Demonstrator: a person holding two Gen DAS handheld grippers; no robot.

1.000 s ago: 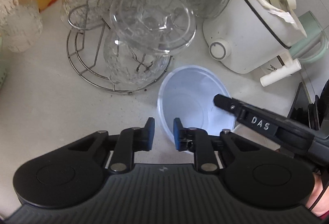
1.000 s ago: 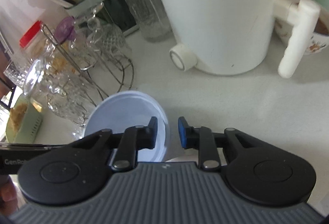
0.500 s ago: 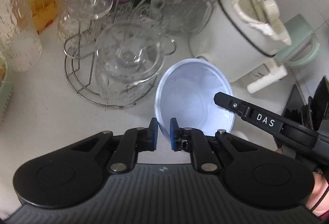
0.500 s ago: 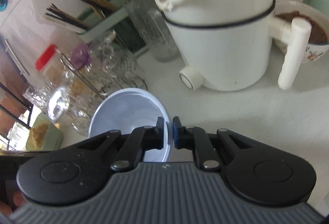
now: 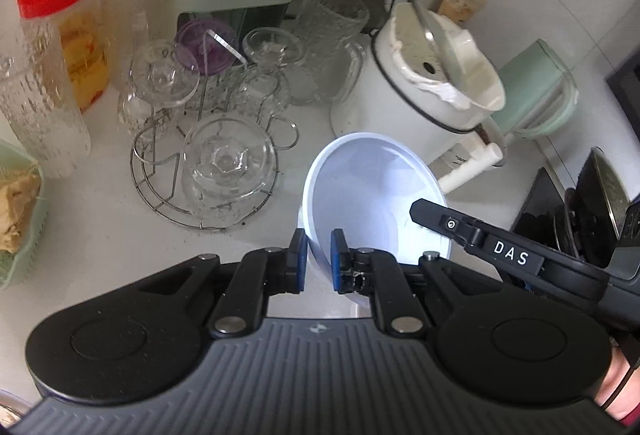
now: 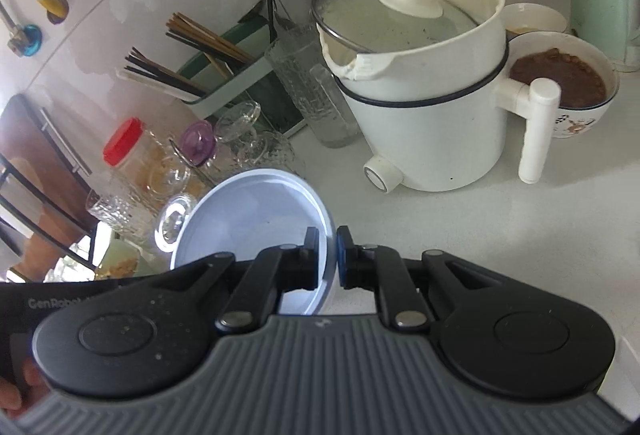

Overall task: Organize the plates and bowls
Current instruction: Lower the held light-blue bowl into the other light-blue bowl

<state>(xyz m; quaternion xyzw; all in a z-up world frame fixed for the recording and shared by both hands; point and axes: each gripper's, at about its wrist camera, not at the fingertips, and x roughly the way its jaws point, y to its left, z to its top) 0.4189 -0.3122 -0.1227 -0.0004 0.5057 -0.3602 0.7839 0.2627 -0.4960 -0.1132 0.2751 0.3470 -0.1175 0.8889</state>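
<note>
So you've got that pale blue plastic bowl [image 5: 372, 195] tipped up off the counter, empty inside, rim pinched on two opposite sides.

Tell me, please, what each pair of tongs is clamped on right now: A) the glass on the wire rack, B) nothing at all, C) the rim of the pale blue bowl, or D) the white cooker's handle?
C: the left tongs and right tongs each pinch the bowl by its rim, one on each side.
</note>
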